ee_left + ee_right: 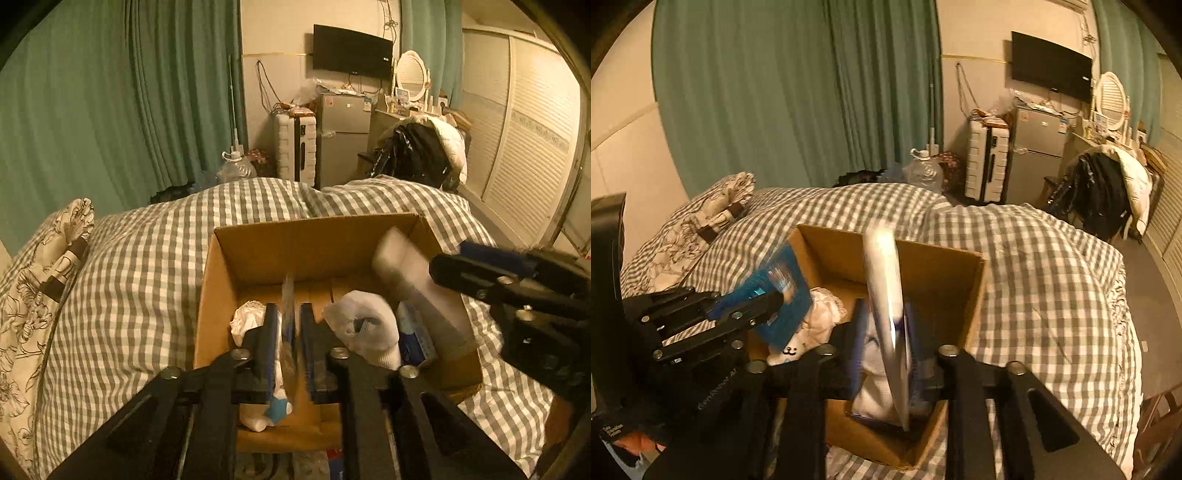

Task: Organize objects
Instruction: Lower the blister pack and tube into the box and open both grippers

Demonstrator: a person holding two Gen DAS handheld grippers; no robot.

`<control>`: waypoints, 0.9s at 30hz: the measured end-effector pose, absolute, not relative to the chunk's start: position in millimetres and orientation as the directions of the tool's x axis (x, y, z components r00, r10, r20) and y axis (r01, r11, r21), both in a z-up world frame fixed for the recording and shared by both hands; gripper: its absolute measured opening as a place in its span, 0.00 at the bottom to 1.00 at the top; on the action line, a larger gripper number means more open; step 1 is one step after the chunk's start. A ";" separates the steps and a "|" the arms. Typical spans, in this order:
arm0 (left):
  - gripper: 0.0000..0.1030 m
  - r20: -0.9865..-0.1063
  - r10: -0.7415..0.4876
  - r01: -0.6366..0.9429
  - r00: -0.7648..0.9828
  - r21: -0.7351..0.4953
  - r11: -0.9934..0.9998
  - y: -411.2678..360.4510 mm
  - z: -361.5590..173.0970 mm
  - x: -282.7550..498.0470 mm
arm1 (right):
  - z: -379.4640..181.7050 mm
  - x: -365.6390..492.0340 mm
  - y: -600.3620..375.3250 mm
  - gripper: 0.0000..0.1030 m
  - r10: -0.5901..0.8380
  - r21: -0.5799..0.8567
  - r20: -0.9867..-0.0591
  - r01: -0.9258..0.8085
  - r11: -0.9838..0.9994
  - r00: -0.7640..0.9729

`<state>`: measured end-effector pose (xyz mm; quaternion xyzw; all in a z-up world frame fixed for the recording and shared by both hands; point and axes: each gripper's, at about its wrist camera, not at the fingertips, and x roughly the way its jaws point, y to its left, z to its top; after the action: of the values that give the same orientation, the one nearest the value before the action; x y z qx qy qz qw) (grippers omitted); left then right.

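A bed under a grey-and-white checked quilt [147, 266] fills the lower part of both views, with a cream pillow printed with dark line-drawn flowers [33, 295] at its left end. On the quilt sits an open brown cardboard box [258, 251], its flaps gone or folded out of sight.

Inside the box, against its right wall, a thick white foam block [417, 280] leans tilted. Near the middle lies a white sock [369, 332] bunched up, with a blue-and-white packet [413, 336] just beside it toward the foam. At the left of the box floor is a crumpled white tissue-like wad [247, 317].

The left tongs [286, 354] are over the near half of the box, narrowed onto a flat blue packet in clear wrapping [779, 295], held edge-on in the left wrist view and blurred; from the right wrist view it shows as a blue card-like face above the left rim of the box.

The right tongs [882, 365] are closed on a flat white-and-purple pouch [886, 295], which stands upright between the fingers, its top blurred, above the right half of the box.

Behind the bed hang green curtains [110, 96]; a black wall television [351, 51], a small silver fridge [343, 136] and a white ribbed suitcase [295, 147] stand at the far wall.
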<state>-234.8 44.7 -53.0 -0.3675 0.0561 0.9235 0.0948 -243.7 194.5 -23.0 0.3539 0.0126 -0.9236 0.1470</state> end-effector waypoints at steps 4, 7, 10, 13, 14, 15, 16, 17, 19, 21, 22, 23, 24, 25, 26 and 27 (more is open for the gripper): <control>0.76 -0.653 0.084 -0.170 -0.753 0.069 -0.983 42.1 -38.3 -217.4 | -8.9 -229.5 207.1 0.54 -0.247 0.088 -0.624 0.247 -0.965 -0.741; 0.76 -0.638 0.076 -0.153 -0.766 0.066 -0.986 35.2 -23.1 -200.6 | 7.7 -211.7 212.8 0.63 -0.222 0.073 -0.604 0.224 -0.972 -0.766; 0.78 -0.622 0.052 -0.126 -0.781 0.076 -0.989 28.5 -7.5 -186.0 | 29.7 -186.0 217.9 0.70 -0.190 0.054 -0.570 0.194 -0.979 -0.799; 0.89 -0.594 0.027 -0.092 -0.804 0.079 -0.993 19.1 5.0 -164.5 | 45.9 -162.2 217.5 0.81 -0.189 0.065 -0.549 0.184 -0.981 -0.815; 0.91 -0.588 0.022 -0.084 -0.808 0.077 -0.994 17.6 7.2 -159.3 | 48.2 -156.5 218.4 0.86 -0.193 0.076 -0.546 0.181 -0.981 -0.815; 0.92 -0.583 0.015 -0.070 -0.812 0.072 -0.995 14.0 8.2 -151.8 | 48.3 -150.0 218.0 0.88 -0.198 0.091 -0.547 0.177 -0.980 -0.813; 0.92 -0.584 0.010 -0.059 -0.812 0.065 -0.996 10.6 7.2 -145.4 | 46.6 -144.6 217.8 0.90 -0.204 0.108 -0.553 0.173 -0.979 -0.808; 0.92 -0.589 0.009 -0.052 -0.808 0.057 -0.997 6.7 4.2 -140.6 | 40.9 -139.1 216.1 0.90 -0.211 0.120 -0.568 0.173 -0.977 -0.795; 0.92 -0.598 0.003 -0.033 -0.802 0.039 -0.999 -0.2 -3.6 -131.5 | 24.2 -133.1 209.6 0.90 -0.209 0.118 -0.607 0.174 -0.978 -0.767; 0.92 -0.612 -0.005 -0.005 -0.791 0.015 -1.000 -5.6 -16.6 -124.1 | 6.9 -129.9 204.2 0.90 -0.198 0.105 -0.631 0.170 -0.980 -0.750; 0.92 -0.619 -0.004 0.001 -0.785 0.005 -1.000 -8.0 -23.8 -121.8 | -3.8 -128.1 201.3 0.90 -0.194 0.102 -0.638 0.169 -0.980 -0.745; 0.92 -0.631 -0.005 0.008 -0.775 -0.001 -1.000 -9.2 -33.2 -120.2 | -17.2 -127.2 199.2 0.90 -0.188 0.103 -0.652 0.160 -0.982 -0.735; 0.92 -0.653 -0.014 0.017 -0.757 0.002 -1.000 -11.2 -47.9 -120.0 | -26.9 -127.4 197.6 0.90 -0.187 0.108 -0.664 0.155 -0.982 -0.724; 0.92 -0.673 -0.025 0.025 -0.739 0.009 -1.000 -12.6 -58.9 -120.9 | -36.6 -128.2 196.8 0.90 -0.193 0.119 -0.675 0.153 -0.981 -0.712; 0.92 -0.704 -0.040 0.036 -0.709 0.020 -0.999 -14.9 -73.9 -123.4 | -46.7 -130.2 197.2 0.90 -0.198 0.133 -0.687 0.147 -0.980 -0.699; 0.92 -0.725 -0.049 0.046 -0.687 0.024 -0.999 -18.6 -85.2 -124.0 | -52.9 -132.7 197.8 0.90 -0.198 0.140 -0.698 0.139 -0.980 -0.688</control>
<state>-124.0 -18.6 -85.2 -0.3946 0.0019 0.9185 -0.0257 -132.7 197.8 -52.9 0.3839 -0.0381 -0.9180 0.0917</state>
